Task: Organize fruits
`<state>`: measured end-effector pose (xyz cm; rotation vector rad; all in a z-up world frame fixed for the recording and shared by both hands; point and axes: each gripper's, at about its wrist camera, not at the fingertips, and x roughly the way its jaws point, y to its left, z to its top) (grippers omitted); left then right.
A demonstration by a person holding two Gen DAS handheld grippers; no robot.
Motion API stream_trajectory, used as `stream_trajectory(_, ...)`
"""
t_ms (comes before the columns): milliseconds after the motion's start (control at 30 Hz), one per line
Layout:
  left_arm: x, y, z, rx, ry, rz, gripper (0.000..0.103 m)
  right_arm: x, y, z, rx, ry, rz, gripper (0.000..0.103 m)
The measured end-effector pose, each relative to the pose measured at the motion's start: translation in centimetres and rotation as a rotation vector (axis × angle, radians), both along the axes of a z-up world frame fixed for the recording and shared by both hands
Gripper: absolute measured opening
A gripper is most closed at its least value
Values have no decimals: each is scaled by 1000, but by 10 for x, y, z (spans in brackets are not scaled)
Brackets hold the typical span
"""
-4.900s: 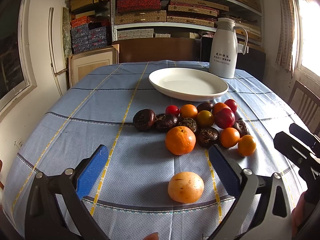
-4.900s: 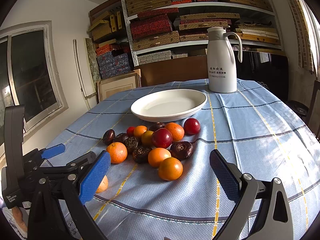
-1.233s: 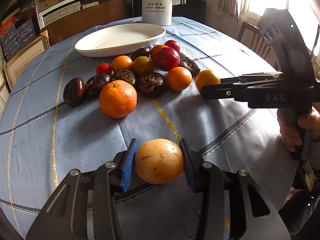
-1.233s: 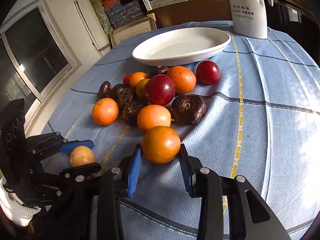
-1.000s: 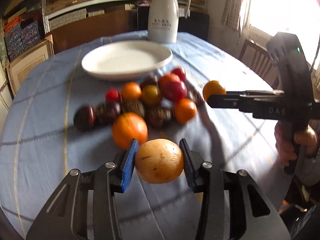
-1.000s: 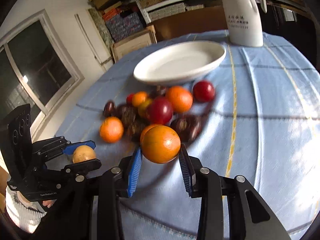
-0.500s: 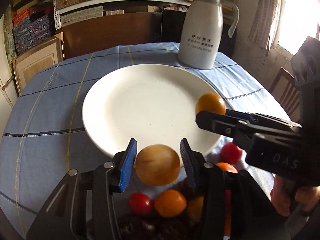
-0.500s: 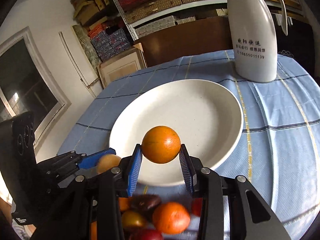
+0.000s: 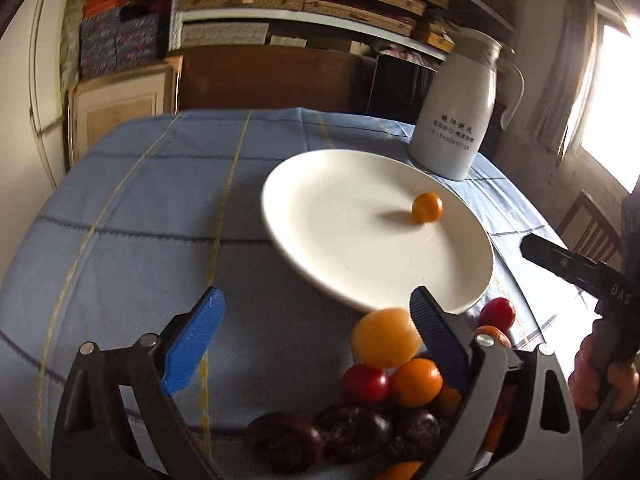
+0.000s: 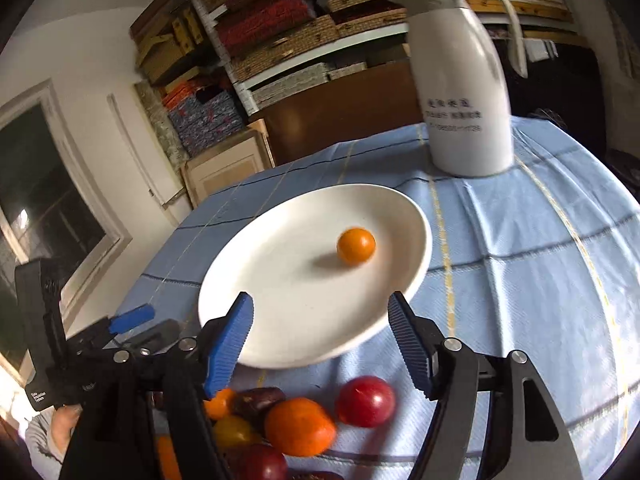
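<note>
A white plate (image 9: 320,240) (image 10: 280,300) sits on the blue cloth. One orange (image 9: 427,207) (image 10: 356,246) lies in it. My right gripper (image 10: 320,336) is open and empty above the plate's near rim. My left gripper (image 9: 316,340) is open; a blurred pale yellow fruit (image 9: 385,342) is beside its right finger, at the plate's near edge, in no grip. The fruit pile (image 9: 384,412) (image 10: 300,424) of oranges, red fruits and dark wrinkled fruits lies below both grippers. The left gripper also shows in the right wrist view (image 10: 136,328).
A white thermos jug (image 9: 456,116) (image 10: 464,80) stands behind the plate. Shelves of boxes (image 9: 280,0) line the back wall. A wooden chair (image 9: 588,228) stands at the right. The right gripper's body and hand (image 9: 600,320) are to the right.
Both grippers have opened. The orange has dropped from my right gripper into the plate. The yellow fruit has left my left gripper's grip, and that gripper has swung left of the plate.
</note>
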<state>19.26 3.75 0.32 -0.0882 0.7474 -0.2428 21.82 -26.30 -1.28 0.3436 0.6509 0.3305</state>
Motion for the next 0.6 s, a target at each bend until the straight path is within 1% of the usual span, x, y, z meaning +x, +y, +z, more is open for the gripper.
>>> stream_trajectory(33, 0, 1, -3, -11, 16, -4, 92, -3, -5, -2, 30, 10, -10, 75)
stream_trajectory(67, -1, -2, -8, -1, 33, -16, 92, -4, -10, -4, 58, 19, -19, 75)
stream_trajectory(133, -5, -15, -16, 38, 48, -52, 92, -10, -14, -6, 70, 16, -28, 75)
stream_trajectory(200, -12, -32, -18, 74, 31, -107, 92, -12, -16, -6, 63, 11, -43, 78)
stream_trajectory(267, -14, -46, -18, 122, 13, -129, 91, -12, -15, -7, 61, 12, -40, 79)
stream_trajectory(300, -12, -51, -20, 146, 14, -135, 87, -11, -14, -7, 60, 15, -36, 79)
stream_trajectory(333, -10, -54, -22, 154, 27, -147, 65, -11, -14, -8, 57, 16, -34, 79)
stream_trajectory(367, -5, -56, -27, 144, 64, -172, 42, -11, -13, -7, 55, 15, -32, 79)
stream_trajectory(400, -3, -55, -28, 120, 78, -178, 41, -12, -13, -5, 53, 7, -30, 79)
stream_trajectory(433, -3, -54, -28, 112, 85, -179, 41, -13, -13, -3, 51, -2, -32, 79)
stream_trajectory(500, -6, -55, -23, 117, 78, -186, 41, -16, -15, 0, 51, -20, -40, 79)
stream_trajectory(600, -4, -57, -8, 88, 53, -191, 41, -17, -17, 1, 64, -22, -41, 79)
